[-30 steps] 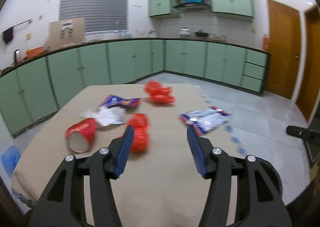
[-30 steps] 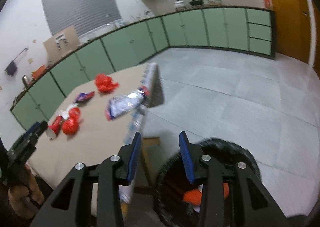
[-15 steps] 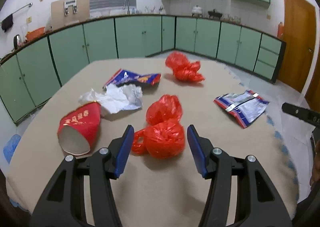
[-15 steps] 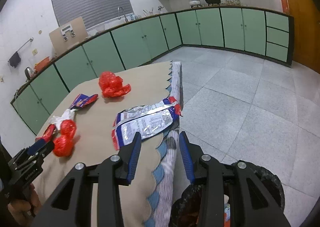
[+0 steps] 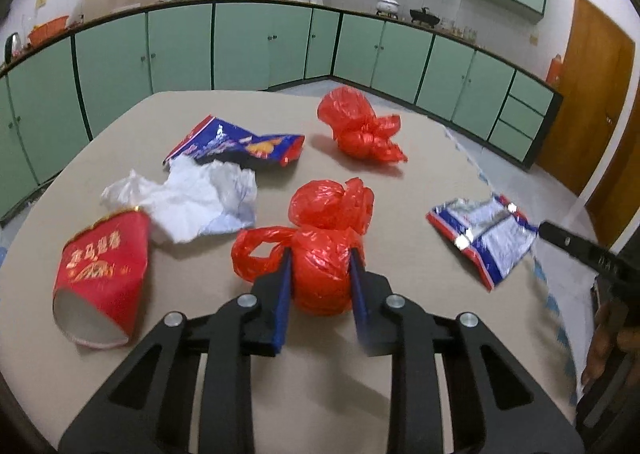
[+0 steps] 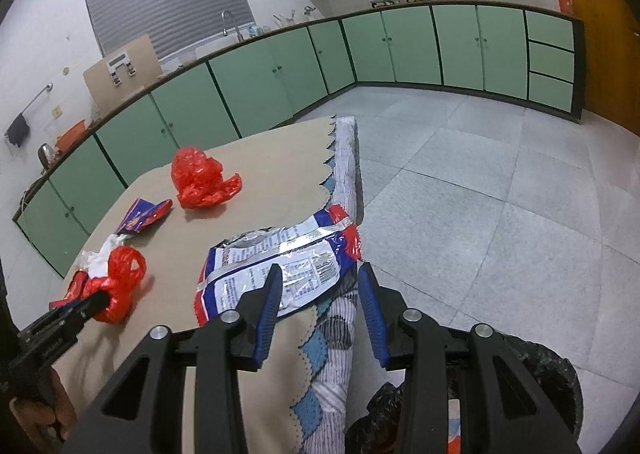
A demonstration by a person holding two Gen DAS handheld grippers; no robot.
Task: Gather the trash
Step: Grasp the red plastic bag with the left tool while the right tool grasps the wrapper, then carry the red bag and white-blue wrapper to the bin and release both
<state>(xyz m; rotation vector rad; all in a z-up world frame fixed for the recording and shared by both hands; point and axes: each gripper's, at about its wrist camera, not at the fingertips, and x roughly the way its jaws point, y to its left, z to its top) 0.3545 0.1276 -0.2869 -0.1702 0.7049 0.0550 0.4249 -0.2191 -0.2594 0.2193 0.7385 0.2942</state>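
Note:
A knotted red plastic bag (image 5: 320, 213) lies on the beige table cloth (image 5: 400, 334). My left gripper (image 5: 320, 258) has its jaws closing on the bag's lower lump, and both blue pads press its sides. The same bag (image 6: 120, 274) shows at the left of the right wrist view. A silver, blue and red snack wrapper (image 6: 276, 266) lies at the table's edge. My right gripper (image 6: 320, 286) hovers open just over the wrapper's near end, holding nothing. That wrapper (image 5: 484, 234) also shows at the right of the left wrist view.
Also on the table are a second red bag (image 5: 360, 129), a blue snack wrapper (image 5: 236, 141), crumpled white plastic (image 5: 192, 201) and a tipped red paper cup (image 5: 104, 274). A black bin (image 6: 552, 374) stands on the floor below the table's edge. Green cabinets line the walls.
My left gripper moved forward and its jaws narrowed onto the near red bag. My right gripper swung from above the bin to the table's edge, over the silver wrapper.

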